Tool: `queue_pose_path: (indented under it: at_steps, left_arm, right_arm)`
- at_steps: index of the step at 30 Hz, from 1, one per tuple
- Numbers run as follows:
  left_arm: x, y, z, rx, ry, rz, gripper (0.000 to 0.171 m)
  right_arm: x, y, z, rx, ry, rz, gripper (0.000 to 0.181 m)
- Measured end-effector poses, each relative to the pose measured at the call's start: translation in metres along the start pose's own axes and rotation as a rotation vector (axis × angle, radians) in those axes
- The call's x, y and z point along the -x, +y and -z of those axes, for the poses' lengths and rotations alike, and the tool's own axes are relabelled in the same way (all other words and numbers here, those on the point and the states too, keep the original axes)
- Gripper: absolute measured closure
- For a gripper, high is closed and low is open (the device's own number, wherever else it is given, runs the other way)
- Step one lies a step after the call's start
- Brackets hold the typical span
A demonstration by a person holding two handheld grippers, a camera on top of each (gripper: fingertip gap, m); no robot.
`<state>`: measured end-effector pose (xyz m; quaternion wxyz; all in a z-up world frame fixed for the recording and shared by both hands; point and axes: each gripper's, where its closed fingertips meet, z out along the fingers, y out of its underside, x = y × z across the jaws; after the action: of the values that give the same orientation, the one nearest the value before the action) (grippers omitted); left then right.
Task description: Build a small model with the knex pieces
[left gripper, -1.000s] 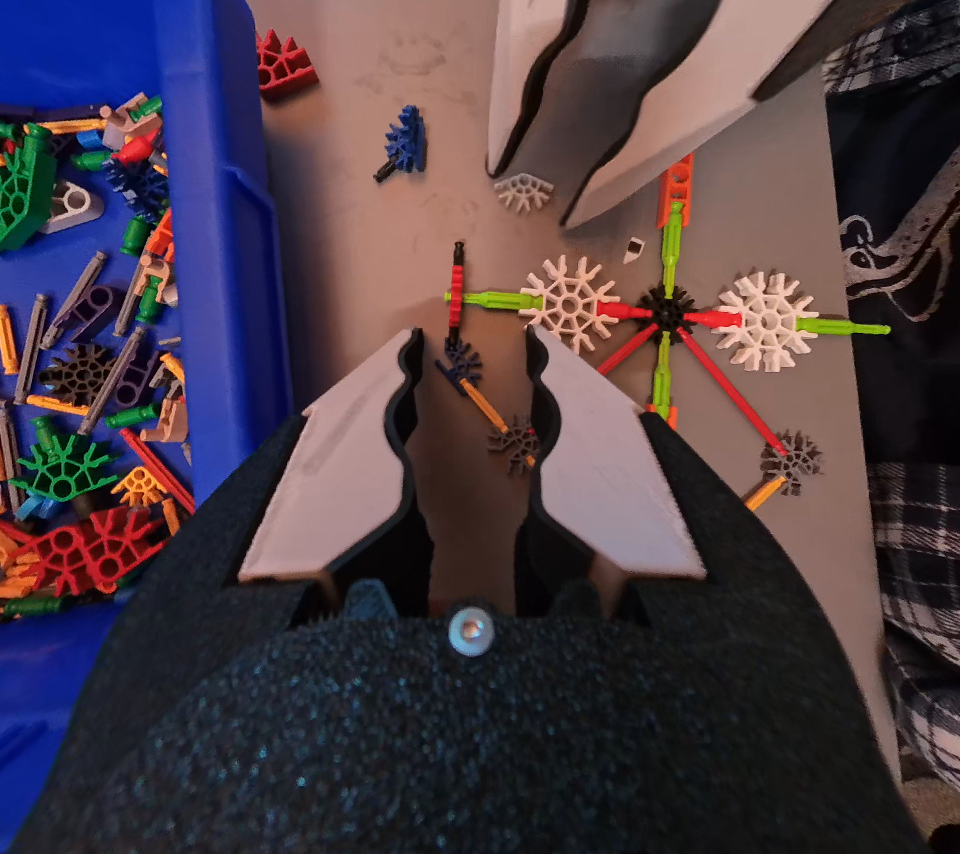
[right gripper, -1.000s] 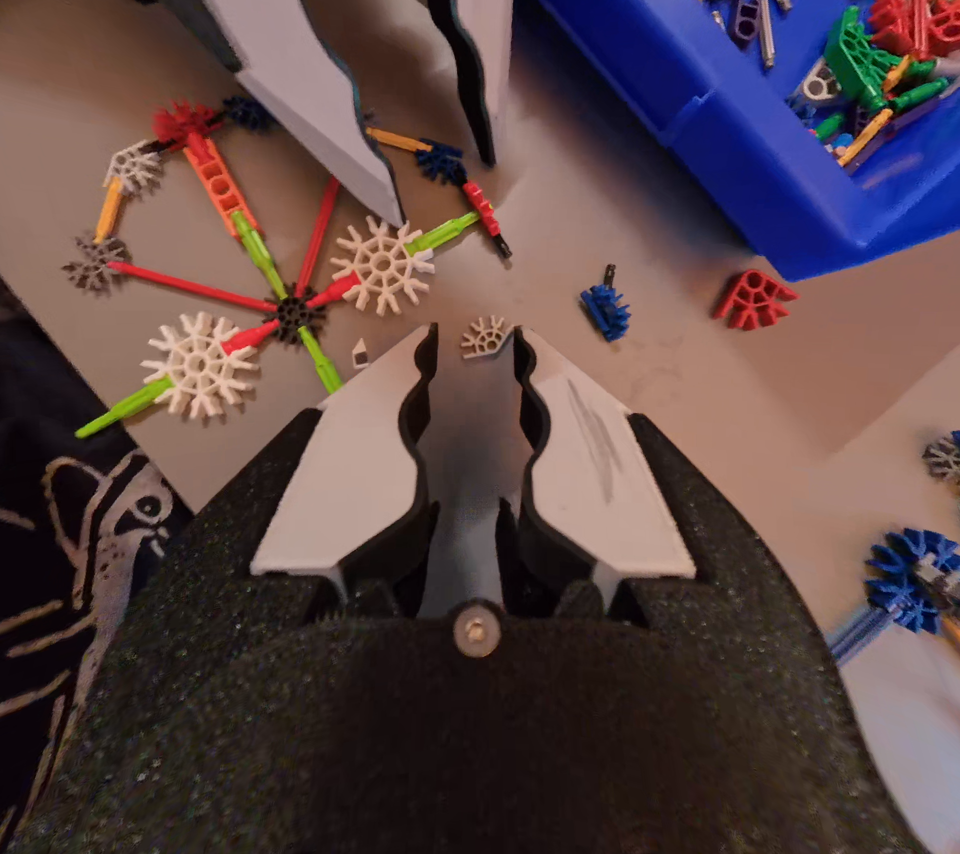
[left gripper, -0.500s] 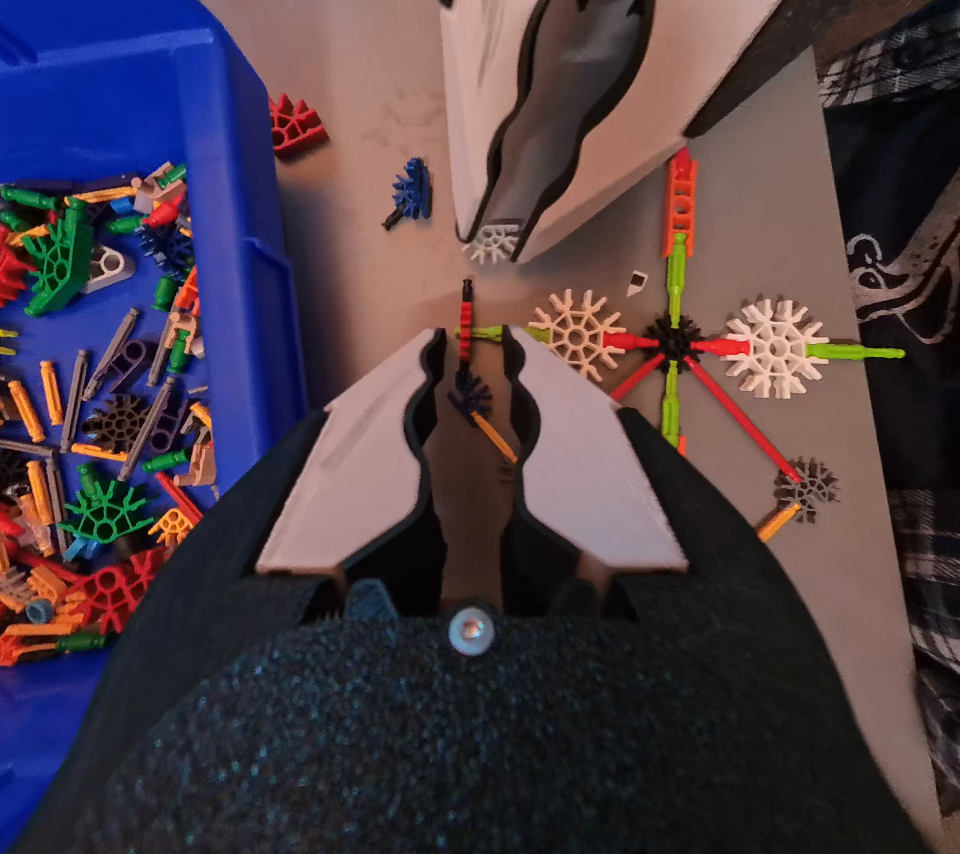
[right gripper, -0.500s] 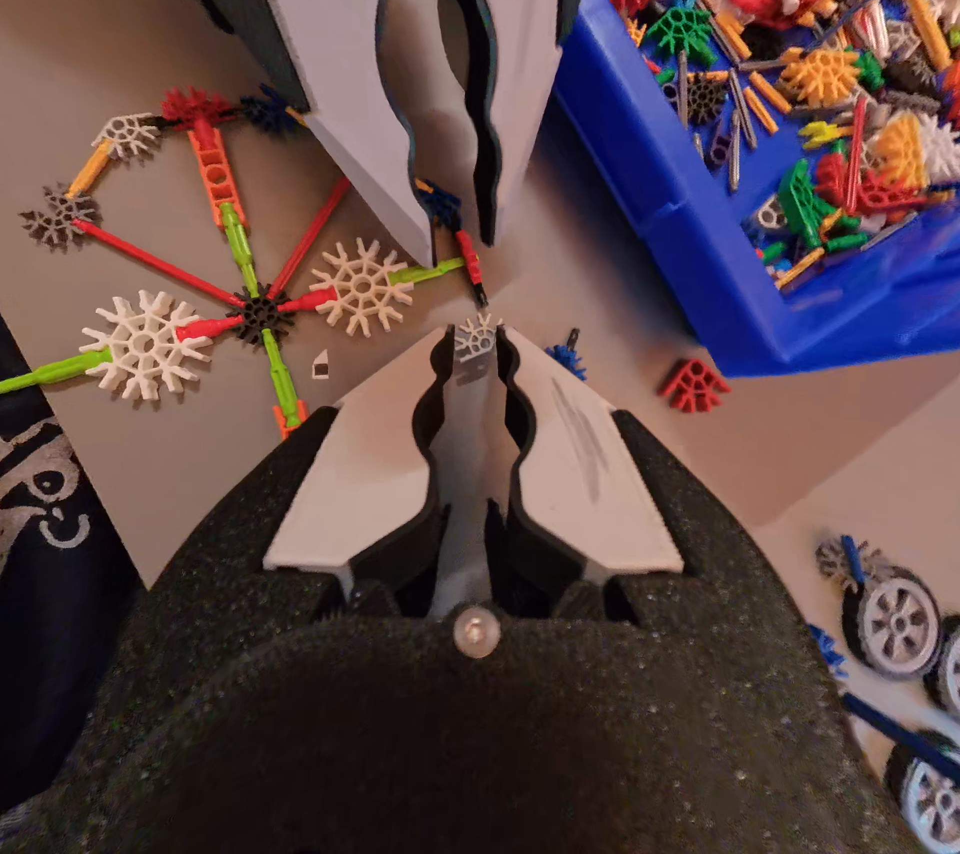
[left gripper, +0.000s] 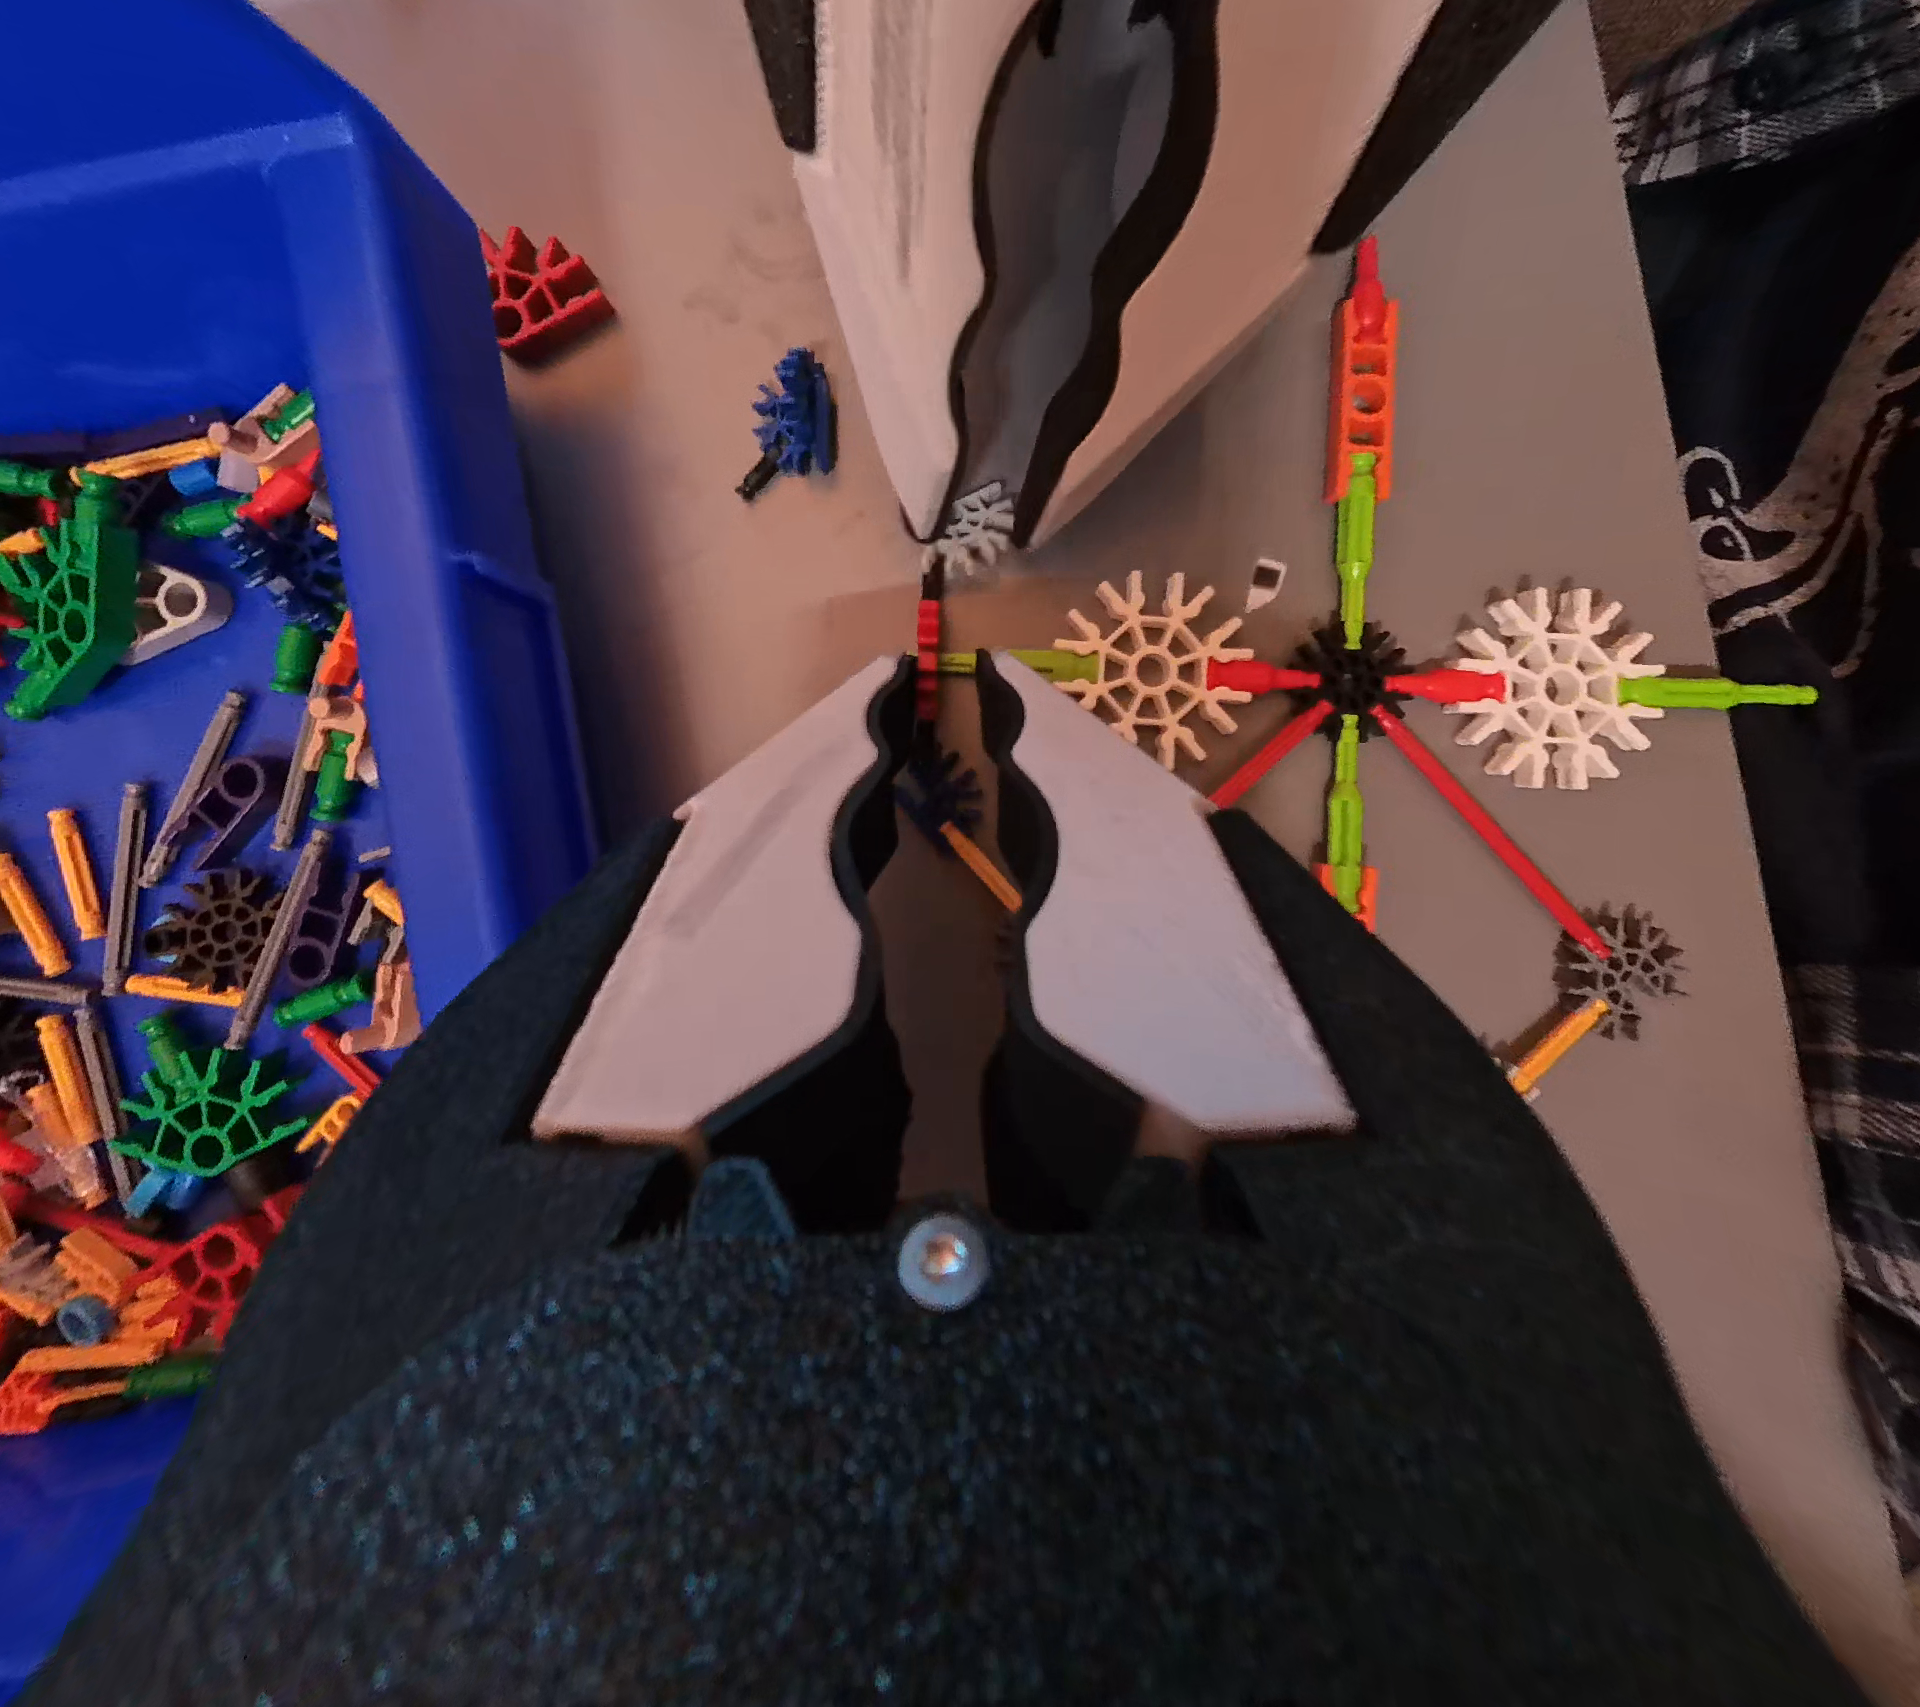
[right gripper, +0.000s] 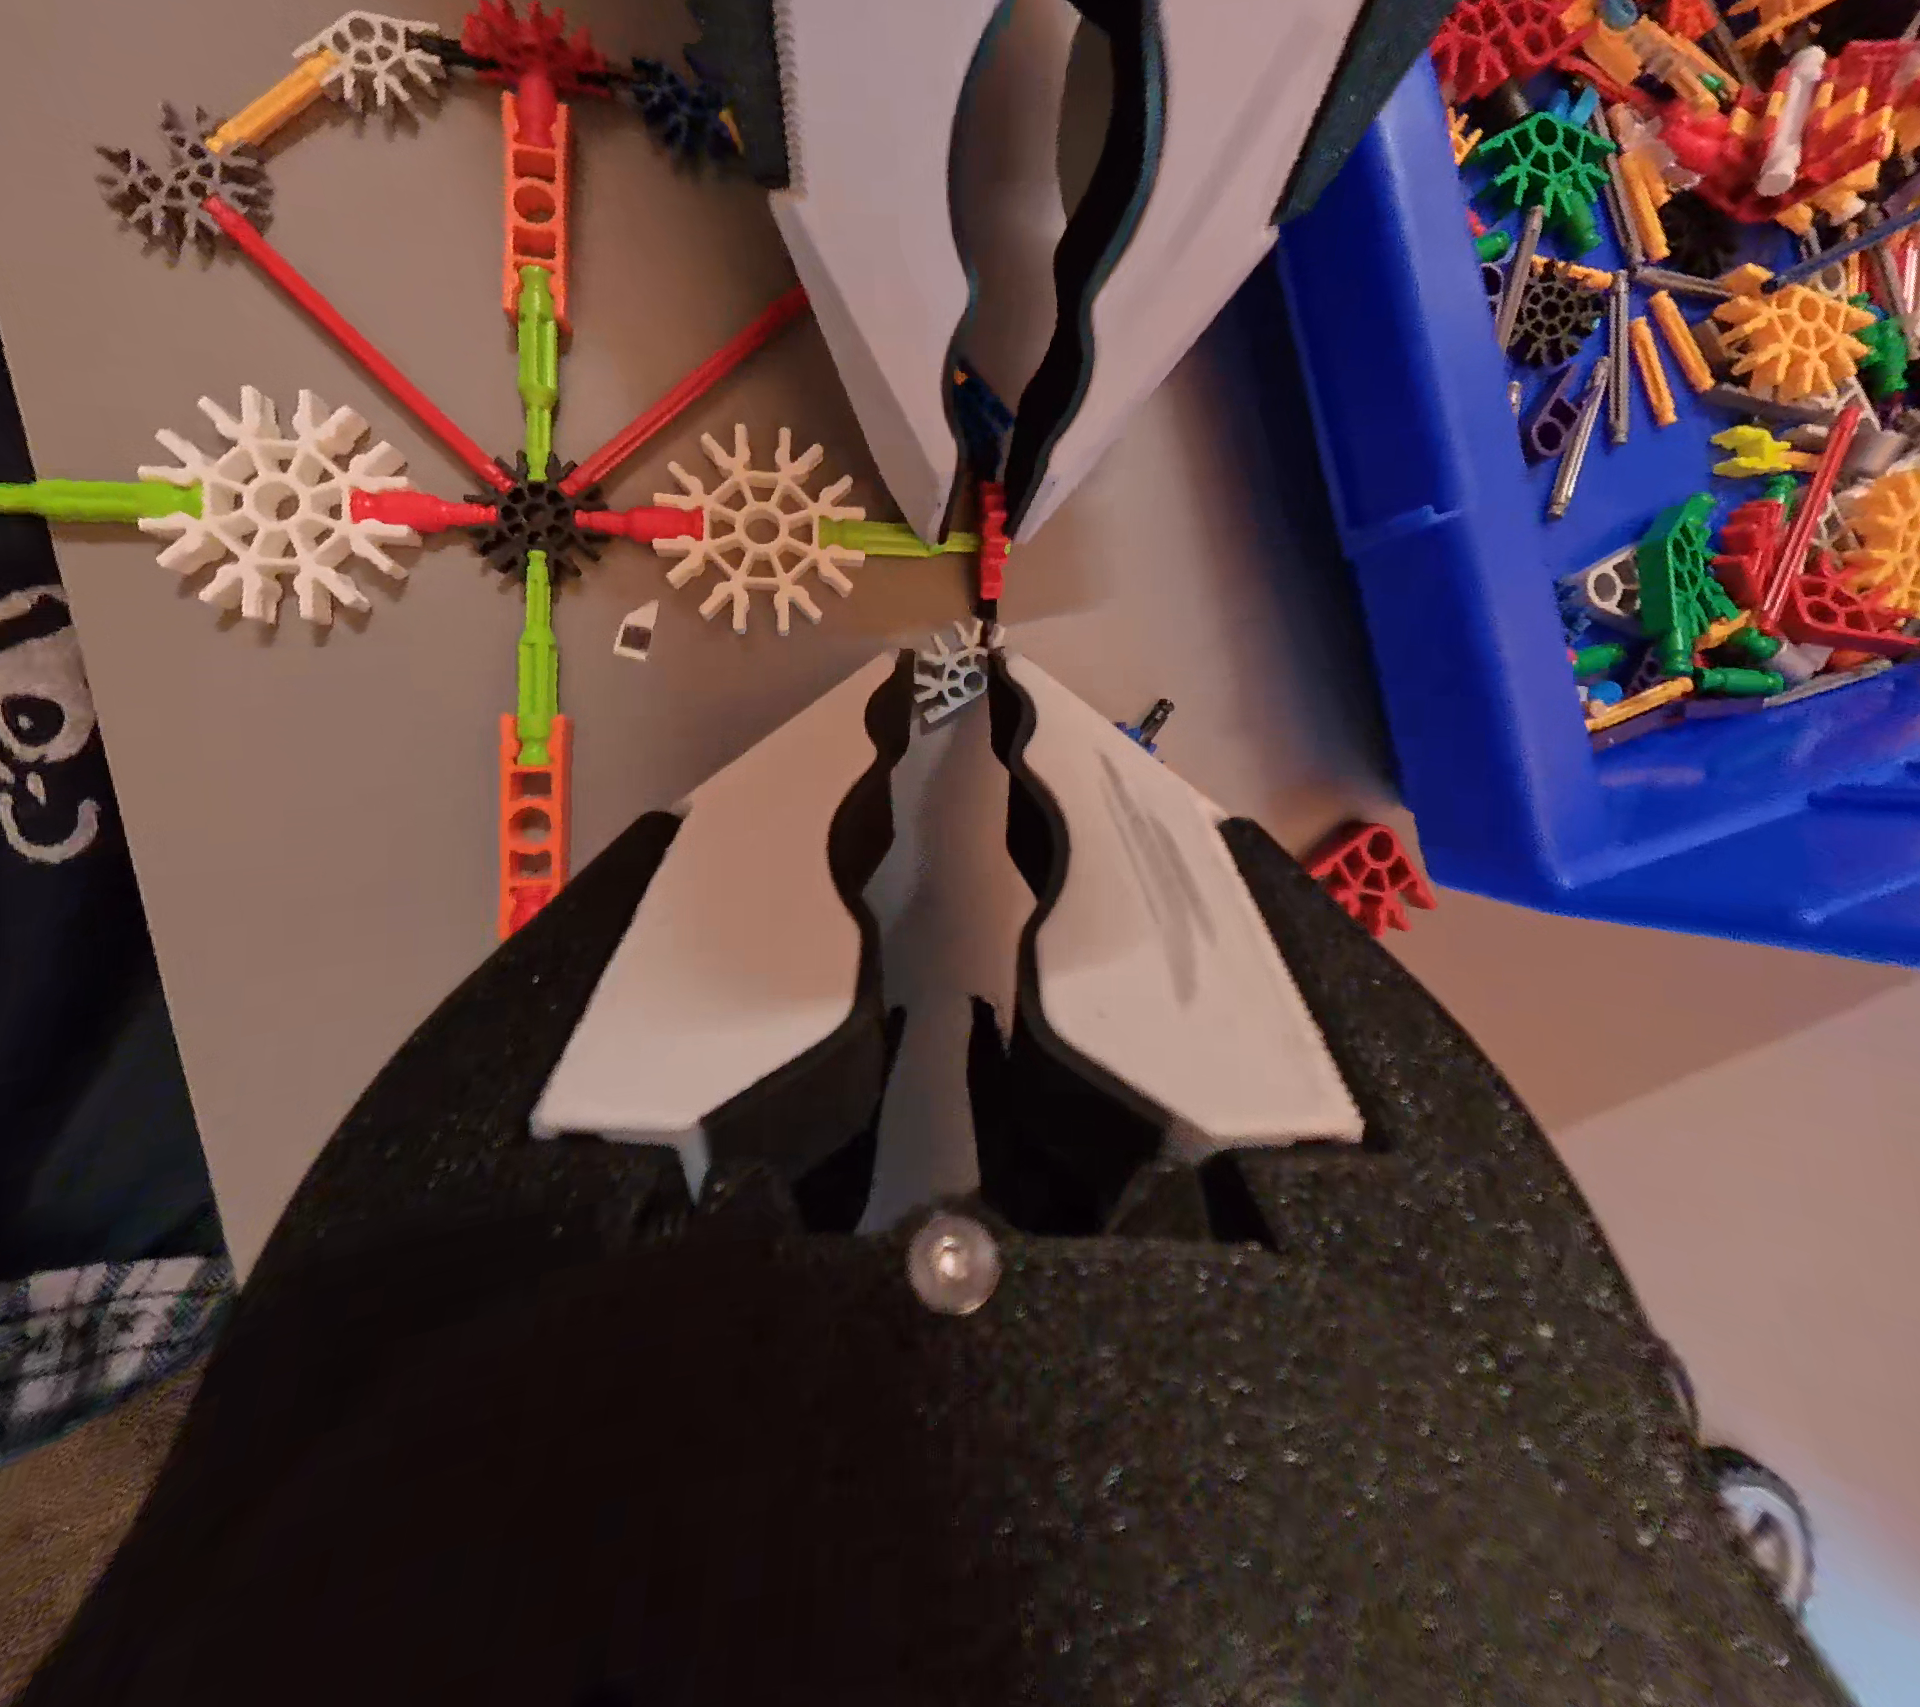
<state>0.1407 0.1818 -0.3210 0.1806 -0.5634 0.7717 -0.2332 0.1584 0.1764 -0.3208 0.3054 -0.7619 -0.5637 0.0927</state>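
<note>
My left gripper [left gripper: 940, 670] is shut on a short red rod piece [left gripper: 928, 639] joined to a dark blue connector [left gripper: 940, 800] with a yellow rod, at the end of a green rod [right gripper: 894, 537]. That green rod runs from a cream snowflake connector [left gripper: 1151, 670] of a flat spoked build with a black hub [left gripper: 1351, 675]. My right gripper [right gripper: 943, 670] is shut on a small grey half-round connector [right gripper: 951, 675]. It holds it against the red piece's black tip, opposite the left gripper [right gripper: 982, 514]. The right gripper [left gripper: 971, 530] comes down from the top of the left wrist view.
A blue bin [left gripper: 312, 307] full of loose construction pieces stands beside the build, also in the right wrist view [right gripper: 1403, 618]. A red connector [left gripper: 540, 296] and a blue connector [left gripper: 795, 416] lie loose on the table. A person's dark clothing [left gripper: 1787, 514] borders the table edge. The grippers are tip to tip, or close to it.
Both grippers closed in on each other. The right one shut on the grey connector and carried it to the red piece. The left one narrowed onto the red piece.
</note>
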Motion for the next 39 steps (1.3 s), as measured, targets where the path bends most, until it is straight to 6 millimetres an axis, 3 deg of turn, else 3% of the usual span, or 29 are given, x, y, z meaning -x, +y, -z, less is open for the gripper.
queue_pose_path:
  at_steps: [2, 8, 11, 15, 18, 27, 39]
  left_arm:
    - [0.000, -0.001, -0.001, 0.002, 0.005, -0.005, 0.161]
    - [0.000, -0.001, -0.001, 0.010, 0.006, -0.016, 0.162]
    - [0.000, -0.001, -0.001, 0.006, 0.007, -0.013, 0.162]
    - [0.000, -0.001, -0.001, 0.004, 0.008, -0.014, 0.162]
    - [0.000, -0.001, -0.001, 0.005, 0.011, -0.013, 0.162]
    - [-0.002, 0.004, 0.001, 0.008, 0.015, 0.001, 0.169]
    - [-0.003, 0.002, 0.000, 0.008, 0.004, -0.010, 0.169]
  right_arm:
    - [-0.002, 0.001, 0.001, 0.010, 0.000, 0.030, 0.175]
    - [-0.007, 0.005, 0.003, 0.052, 0.011, 0.080, 0.175]
    - [-0.004, 0.000, 0.008, 0.021, 0.008, 0.064, 0.165]
    - [-0.005, -0.003, 0.011, -0.002, 0.031, 0.022, 0.165]
    - [-0.009, 0.004, 0.006, 0.034, 0.051, -0.033, 0.156]
    - [-0.009, 0.004, -0.003, 0.024, 0.057, -0.128, 0.168]
    - [0.002, -0.005, 0.005, -0.031, -0.022, 0.003, 0.168]
